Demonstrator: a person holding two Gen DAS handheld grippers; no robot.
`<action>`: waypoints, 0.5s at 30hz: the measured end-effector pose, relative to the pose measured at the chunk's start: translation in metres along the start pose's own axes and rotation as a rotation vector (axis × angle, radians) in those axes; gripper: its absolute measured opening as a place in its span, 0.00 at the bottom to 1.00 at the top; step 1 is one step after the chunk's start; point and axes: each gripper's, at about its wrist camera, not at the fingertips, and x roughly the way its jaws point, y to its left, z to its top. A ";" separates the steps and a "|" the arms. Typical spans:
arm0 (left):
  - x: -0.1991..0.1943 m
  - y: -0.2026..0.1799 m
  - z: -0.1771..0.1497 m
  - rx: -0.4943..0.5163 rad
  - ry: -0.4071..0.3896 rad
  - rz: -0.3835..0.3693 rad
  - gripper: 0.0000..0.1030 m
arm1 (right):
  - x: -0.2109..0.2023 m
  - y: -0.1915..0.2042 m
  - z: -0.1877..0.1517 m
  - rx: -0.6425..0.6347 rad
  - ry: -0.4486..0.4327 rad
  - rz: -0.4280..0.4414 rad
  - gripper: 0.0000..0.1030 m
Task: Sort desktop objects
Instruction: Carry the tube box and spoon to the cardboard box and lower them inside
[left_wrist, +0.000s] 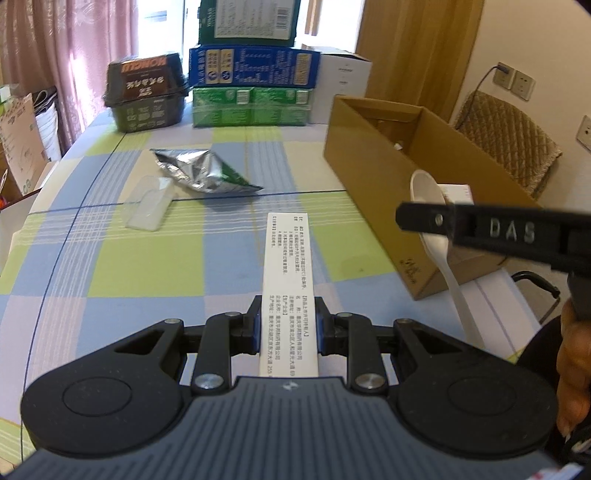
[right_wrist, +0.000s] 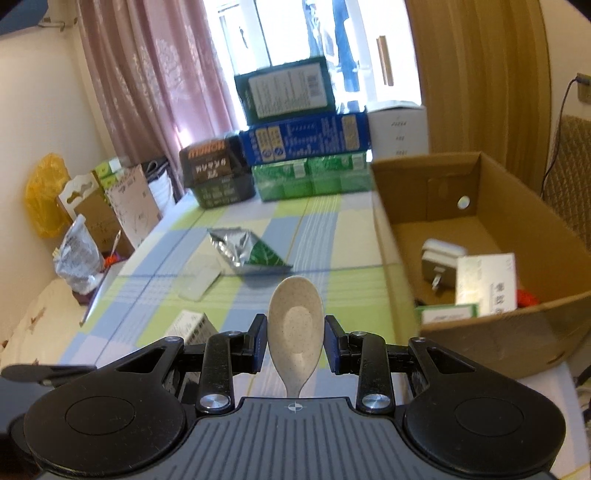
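My left gripper (left_wrist: 289, 325) is shut on a long white box (left_wrist: 288, 266) printed with black text; the box points forward just above the checked tablecloth (left_wrist: 129, 277). My right gripper (right_wrist: 295, 343) is shut on a cream speckled spoon (right_wrist: 295, 325), bowl forward, handle towards the camera. In the left wrist view the right gripper (left_wrist: 413, 218) hovers with the spoon (left_wrist: 428, 192) beside the near left wall of an open cardboard box (left_wrist: 369, 158). That cardboard box (right_wrist: 480, 332) holds a white plug (right_wrist: 439, 266), a white carton (right_wrist: 484, 280) and a green-edged carton (right_wrist: 447, 314).
A silver foil bag (left_wrist: 207, 171) and a clear plastic case (left_wrist: 147, 203) lie mid-table. Stacked cartons (left_wrist: 255, 70) and a black noodle bowl (left_wrist: 147, 92) line the far edge. A padded chair (left_wrist: 506, 140) stands behind the cardboard box. A hand (left_wrist: 572, 369) shows at the right.
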 end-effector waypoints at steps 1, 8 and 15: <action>-0.002 -0.005 0.002 0.004 -0.002 -0.004 0.21 | -0.005 -0.003 0.003 0.005 -0.008 -0.001 0.28; -0.005 -0.046 0.026 0.057 -0.031 -0.045 0.21 | -0.041 -0.045 0.031 0.033 -0.070 -0.047 0.28; 0.003 -0.095 0.064 0.100 -0.067 -0.121 0.21 | -0.067 -0.102 0.063 0.042 -0.125 -0.130 0.28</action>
